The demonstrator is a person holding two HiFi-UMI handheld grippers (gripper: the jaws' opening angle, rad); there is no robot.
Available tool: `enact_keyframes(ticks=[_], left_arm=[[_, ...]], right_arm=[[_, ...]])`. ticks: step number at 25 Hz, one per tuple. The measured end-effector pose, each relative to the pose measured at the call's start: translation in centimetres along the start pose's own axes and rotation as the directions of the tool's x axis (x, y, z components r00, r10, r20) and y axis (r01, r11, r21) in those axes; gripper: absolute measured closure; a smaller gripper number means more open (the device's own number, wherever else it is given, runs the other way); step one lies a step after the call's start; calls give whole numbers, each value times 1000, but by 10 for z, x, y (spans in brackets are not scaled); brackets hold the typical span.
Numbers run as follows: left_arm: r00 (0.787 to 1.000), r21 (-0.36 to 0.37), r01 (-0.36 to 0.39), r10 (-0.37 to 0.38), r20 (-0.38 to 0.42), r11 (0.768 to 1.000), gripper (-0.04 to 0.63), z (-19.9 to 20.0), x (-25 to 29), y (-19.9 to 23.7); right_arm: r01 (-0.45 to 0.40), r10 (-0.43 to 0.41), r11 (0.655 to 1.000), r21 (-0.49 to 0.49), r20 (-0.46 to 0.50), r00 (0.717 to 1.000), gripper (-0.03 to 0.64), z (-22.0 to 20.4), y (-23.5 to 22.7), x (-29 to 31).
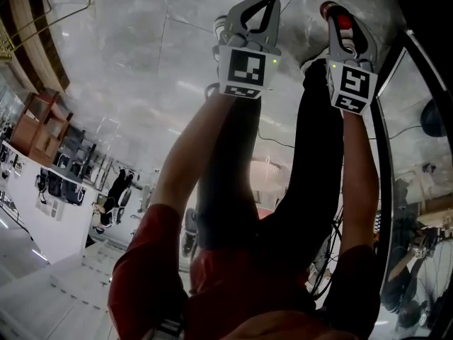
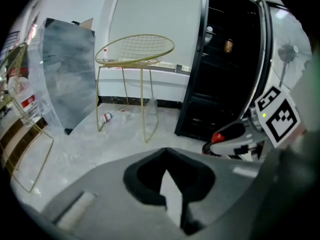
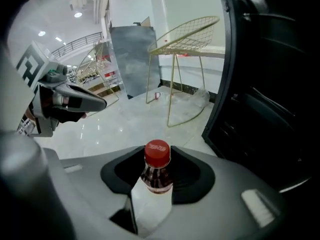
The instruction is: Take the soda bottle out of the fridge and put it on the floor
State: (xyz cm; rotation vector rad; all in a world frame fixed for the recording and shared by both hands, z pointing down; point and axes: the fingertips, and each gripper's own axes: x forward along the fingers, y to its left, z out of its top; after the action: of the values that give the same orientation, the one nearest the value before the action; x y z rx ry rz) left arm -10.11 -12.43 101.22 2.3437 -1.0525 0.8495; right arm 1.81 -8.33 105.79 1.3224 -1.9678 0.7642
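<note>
The right claw point(image 3: 156, 170) is gripping the soda bottle point(image 3: 157, 178), already outside the open fridge point(image 3: 270, 99) but not yet resting on the floor point(image 3: 115, 129), while the left claw point(image 2: 172, 184) is idling clenched and empty, so setting it down is remaining.

Bottle half hidden
My right gripper point(image 3: 157, 159) covers the soda bottle point(image 3: 156, 176) below its neck; the fridge point(image 3: 270, 84) interior reads too dark.

Bright indoor light; ceiling lamps point(image 3: 77, 14) at 10 o'clock, right gripper view. Glare streaks on glossy floor point(image 1: 187, 83). Dark fridge interior point(image 2: 220, 79), 2 o'clock, left gripper view. Fisheye bending, black corners; close foreground soft.
</note>
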Motion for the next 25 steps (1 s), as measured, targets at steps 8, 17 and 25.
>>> enact_keyframes(ticks=[8,17,25], left_arm=[[1000,-46,-25,25,-3,999,595,-56,54,18],[1000,-42,0,0,-17,999,595,-77,73,14],[999,-56,-27,26,-18,998,595,-79,82,20]], right_arm=[[13,-14,1000,-24,-39,999,463,-35,-22,99],[-13,9,994,-108,-38,999,463,-19,-33,166],[-49,44,977,-206,-30,999,463,-10,-34,185]])
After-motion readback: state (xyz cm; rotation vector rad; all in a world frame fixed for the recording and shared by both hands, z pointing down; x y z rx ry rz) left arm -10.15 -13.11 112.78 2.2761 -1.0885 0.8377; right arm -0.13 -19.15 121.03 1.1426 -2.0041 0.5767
